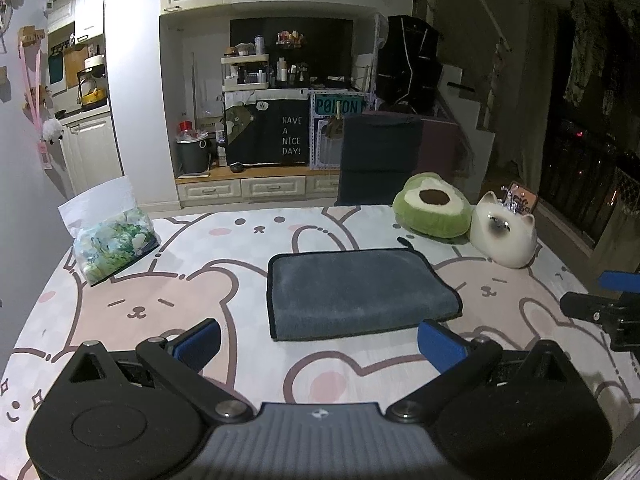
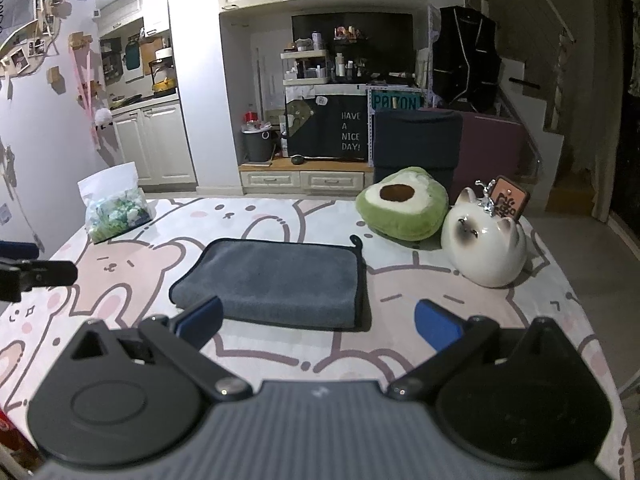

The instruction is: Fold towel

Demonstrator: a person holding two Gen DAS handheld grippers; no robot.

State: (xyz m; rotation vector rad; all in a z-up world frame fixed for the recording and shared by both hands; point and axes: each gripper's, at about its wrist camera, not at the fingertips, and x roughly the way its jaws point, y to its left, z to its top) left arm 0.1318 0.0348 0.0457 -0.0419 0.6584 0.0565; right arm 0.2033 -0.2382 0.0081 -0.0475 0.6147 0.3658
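A grey towel [image 1: 356, 292] with a dark edge lies folded flat on the bunny-print table cover, a small loop at its far right corner. It also shows in the right wrist view [image 2: 276, 280]. My left gripper [image 1: 320, 344] is open and empty, just short of the towel's near edge. My right gripper [image 2: 320, 320] is open and empty, its left finger [image 2: 202, 316] over the towel's near left corner. The right gripper also shows at the right edge of the left wrist view [image 1: 608, 304].
An avocado plush [image 1: 434, 204] and a white cat figure [image 1: 504, 232] stand at the far right of the table. A plastic bag [image 1: 112, 236] of green things stands at the far left. A dark chair [image 1: 380, 156] is behind the table.
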